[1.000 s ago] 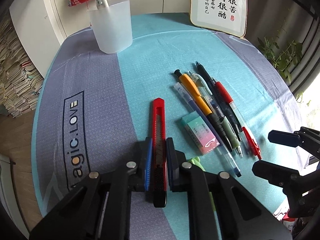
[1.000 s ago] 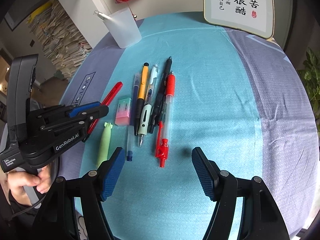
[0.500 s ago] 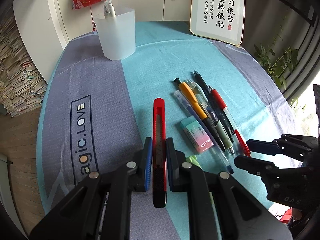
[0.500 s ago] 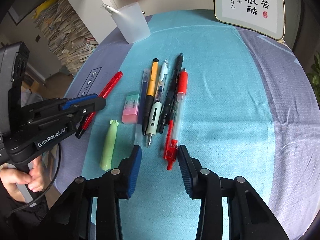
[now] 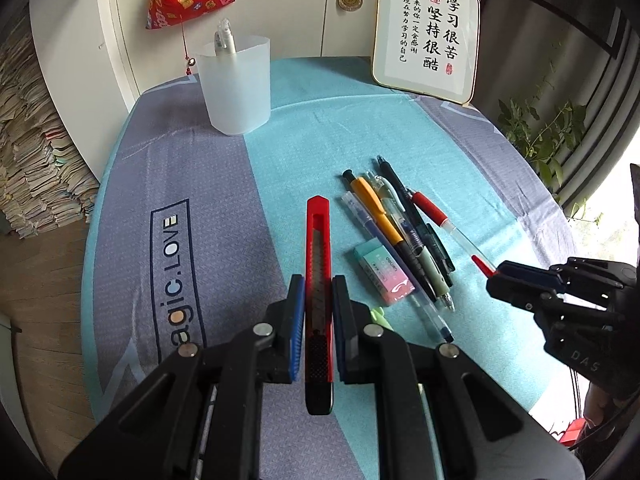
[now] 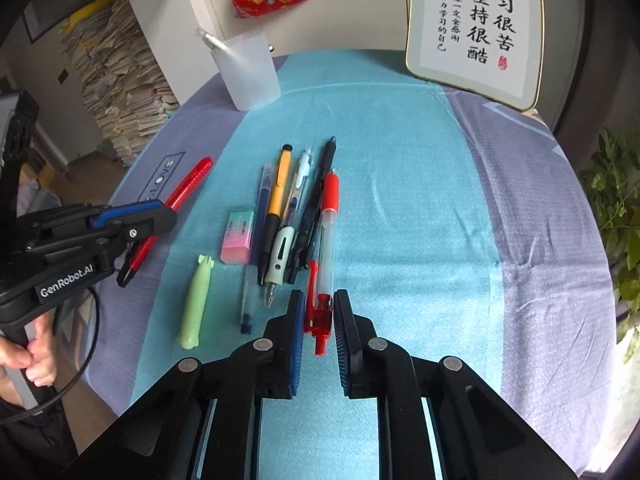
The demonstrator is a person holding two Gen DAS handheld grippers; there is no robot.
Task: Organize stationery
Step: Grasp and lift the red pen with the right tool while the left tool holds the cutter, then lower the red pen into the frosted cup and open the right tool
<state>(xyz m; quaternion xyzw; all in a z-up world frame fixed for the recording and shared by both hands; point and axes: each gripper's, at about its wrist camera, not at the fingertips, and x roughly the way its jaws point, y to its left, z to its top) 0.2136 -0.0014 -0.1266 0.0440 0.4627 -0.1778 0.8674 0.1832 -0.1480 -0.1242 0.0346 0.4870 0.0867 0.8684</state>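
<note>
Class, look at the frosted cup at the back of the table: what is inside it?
One pen stands in the frosted cup, its clear cap poking above the rim. The translucent wall blurs its lower part, so whether anything else lies at the bottom cannot be told.

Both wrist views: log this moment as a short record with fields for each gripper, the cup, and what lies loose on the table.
left gripper: shut on the red utility knife, blade end pointing toward the cup
right gripper: closed around the clip end of the red pen
cup: upright at the far side of the table, one pen inside
loose on table: eraser, green pen-shaped item, orange pen, several more pens side by side
tablecloth: teal and grey-purple
</note>
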